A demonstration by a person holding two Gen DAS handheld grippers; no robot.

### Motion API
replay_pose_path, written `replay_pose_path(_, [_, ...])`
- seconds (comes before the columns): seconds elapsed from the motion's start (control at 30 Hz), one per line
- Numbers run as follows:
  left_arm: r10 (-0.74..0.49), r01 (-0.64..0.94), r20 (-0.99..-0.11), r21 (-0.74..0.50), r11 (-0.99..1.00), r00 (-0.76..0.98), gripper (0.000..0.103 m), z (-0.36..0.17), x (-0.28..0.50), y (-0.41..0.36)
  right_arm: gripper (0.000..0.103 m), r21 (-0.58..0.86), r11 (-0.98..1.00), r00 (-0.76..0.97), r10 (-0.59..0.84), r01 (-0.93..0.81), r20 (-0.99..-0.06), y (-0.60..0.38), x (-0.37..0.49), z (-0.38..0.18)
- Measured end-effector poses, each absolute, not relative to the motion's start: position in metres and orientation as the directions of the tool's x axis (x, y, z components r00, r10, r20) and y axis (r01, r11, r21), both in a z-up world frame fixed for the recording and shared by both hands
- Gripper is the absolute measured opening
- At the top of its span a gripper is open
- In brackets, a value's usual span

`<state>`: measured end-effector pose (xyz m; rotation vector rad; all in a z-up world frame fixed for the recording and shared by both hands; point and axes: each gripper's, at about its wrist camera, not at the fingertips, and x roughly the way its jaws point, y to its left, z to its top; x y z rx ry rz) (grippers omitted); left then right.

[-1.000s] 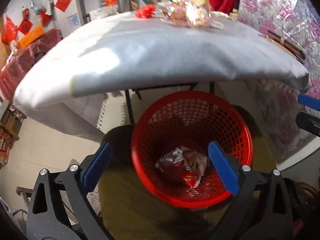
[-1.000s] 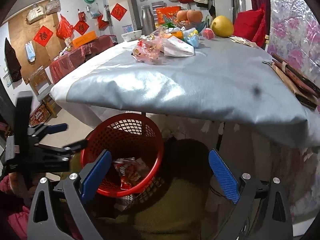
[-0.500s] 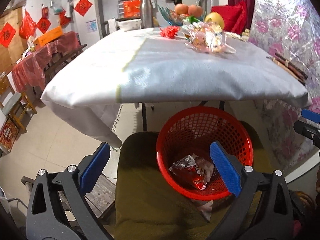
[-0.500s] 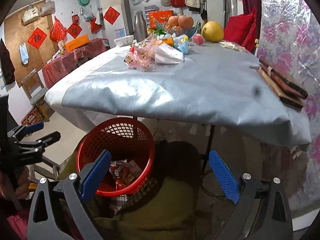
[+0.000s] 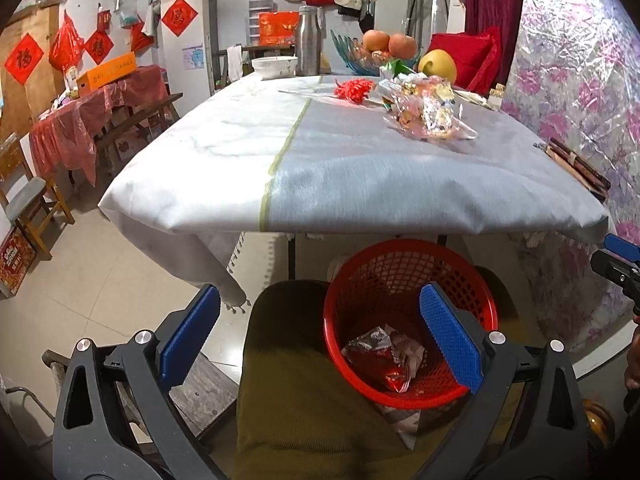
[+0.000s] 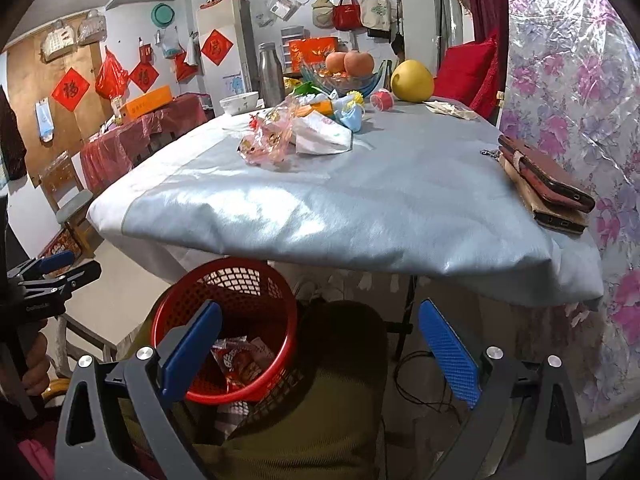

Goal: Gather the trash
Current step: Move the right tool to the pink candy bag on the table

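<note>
A red mesh basket point(image 5: 404, 268) stands below the table's near edge and holds a crumpled red snack wrapper point(image 5: 390, 356); both also show in the right wrist view, basket point(image 6: 240, 280) and wrapper point(image 6: 240, 364). My left gripper point(image 5: 320, 340) is open and empty above the basket's left side. My right gripper point(image 6: 320, 344) is open and empty, to the right of the basket. On the table lie a clear pink candy wrapper point(image 5: 428, 112), a red tinsel scrap point(image 5: 354, 90), a white paper bag point(image 6: 324, 136) and several small wrappers point(image 6: 348, 114).
The table has a white and grey cloth point(image 5: 360, 168). A fruit bowl point(image 6: 348, 70), pomelo point(image 6: 412, 80), steel flask point(image 6: 272, 74) and white bowl point(image 6: 240, 102) stand at its far end. Two wallets point(image 6: 548, 184) lie at its right edge. A wooden chair point(image 5: 28, 208) stands left.
Both grippers have risen and tilted up, so the basket sits lower in view and more of the tabletop shows. Both stayed open.
</note>
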<state>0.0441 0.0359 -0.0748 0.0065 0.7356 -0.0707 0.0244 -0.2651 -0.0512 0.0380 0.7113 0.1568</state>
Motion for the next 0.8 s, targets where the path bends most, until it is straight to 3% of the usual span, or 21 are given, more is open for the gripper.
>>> replay_pose_path(0.7, [-0.011,-0.052,-0.683,-0.072,0.996,0.730,0.096,-0.060,0.137,0.084,0.097,0.158,0.961,0.729,0.276,-0.227,-0.626,-0.224,0.164,-0.032])
replay_pose_path(0.77, [-0.009,-0.054,-0.681,-0.072,0.996,0.732,0.096,-0.059,0.147,0.086,0.094,0.187,0.954,0.721,0.300,-0.235,-0.624,-0.222,0.182,-0.032])
replay_pose_path(0.8, [-0.006,-0.056,-0.681,-0.069,0.996,0.732,0.096,-0.059,0.151,0.087,0.088,0.204,0.950,0.716,0.312,-0.236,-0.624,-0.221,0.191,-0.033])
